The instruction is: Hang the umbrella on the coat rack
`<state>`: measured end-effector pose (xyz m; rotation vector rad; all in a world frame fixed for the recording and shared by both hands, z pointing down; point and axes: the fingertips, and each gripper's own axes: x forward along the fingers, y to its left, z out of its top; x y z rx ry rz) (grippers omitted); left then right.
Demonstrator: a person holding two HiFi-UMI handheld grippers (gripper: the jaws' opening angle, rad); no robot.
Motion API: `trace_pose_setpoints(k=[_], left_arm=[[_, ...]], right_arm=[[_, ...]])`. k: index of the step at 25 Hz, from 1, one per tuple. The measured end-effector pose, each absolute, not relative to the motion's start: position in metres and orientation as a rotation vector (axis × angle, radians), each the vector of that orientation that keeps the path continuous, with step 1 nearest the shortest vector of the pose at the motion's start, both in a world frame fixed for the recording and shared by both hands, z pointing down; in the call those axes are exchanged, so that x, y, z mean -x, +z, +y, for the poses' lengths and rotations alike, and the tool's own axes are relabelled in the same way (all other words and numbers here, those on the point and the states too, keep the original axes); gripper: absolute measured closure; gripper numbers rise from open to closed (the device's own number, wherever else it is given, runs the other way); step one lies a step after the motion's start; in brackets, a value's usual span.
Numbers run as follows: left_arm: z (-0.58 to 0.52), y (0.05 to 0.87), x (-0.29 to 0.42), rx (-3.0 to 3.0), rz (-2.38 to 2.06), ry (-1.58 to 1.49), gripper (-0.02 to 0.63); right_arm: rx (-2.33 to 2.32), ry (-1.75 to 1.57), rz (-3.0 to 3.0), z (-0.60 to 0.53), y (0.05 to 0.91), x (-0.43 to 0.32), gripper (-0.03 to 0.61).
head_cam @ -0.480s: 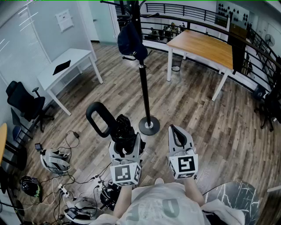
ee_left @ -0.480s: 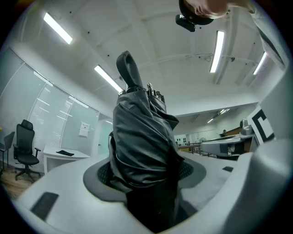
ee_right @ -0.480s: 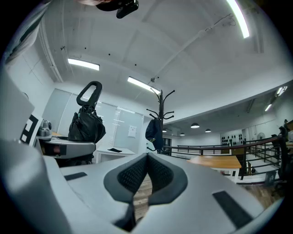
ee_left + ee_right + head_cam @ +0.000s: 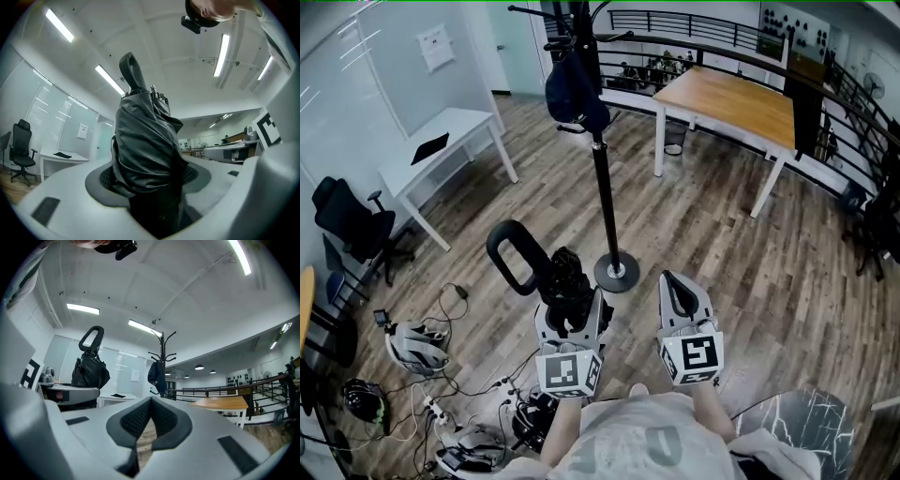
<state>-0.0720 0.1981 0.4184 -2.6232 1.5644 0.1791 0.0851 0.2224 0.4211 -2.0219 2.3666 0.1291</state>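
Observation:
A folded black umbrella (image 4: pixel 565 281) with a loop handle (image 4: pixel 514 258) stands up out of my left gripper (image 4: pixel 567 309), whose jaws are shut on its bunched fabric. The left gripper view is filled by that umbrella (image 4: pixel 145 154), held between the pads of the left gripper (image 4: pixel 147 176). The black coat rack (image 4: pixel 605 187) stands just ahead on its round base (image 4: pixel 617 274), with a dark bag (image 4: pixel 572 94) hanging high on it. My right gripper (image 4: pixel 675 281) is shut and empty, to the right of the base. The right gripper view shows the umbrella (image 4: pixel 90 369) at left and the rack (image 4: pixel 162 357) ahead.
A wooden table (image 4: pixel 731 94) stands behind the rack at right, a white desk (image 4: pixel 441 141) at left, an office chair (image 4: pixel 352 220) beside it. Cables and helmets (image 4: pixel 417 342) litter the floor at lower left. A black railing (image 4: pixel 694 23) runs along the back.

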Motion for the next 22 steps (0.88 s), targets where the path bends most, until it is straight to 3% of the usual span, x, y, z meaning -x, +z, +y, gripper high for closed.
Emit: trace_pose_setpoints(k=[22], left_arm=[[0.156,0.422,0.053,2.662,1.561,0.233,0.31]], right_arm=[[1.962,-0.006,2.319,0.189,0.433,-0.108,0.548]])
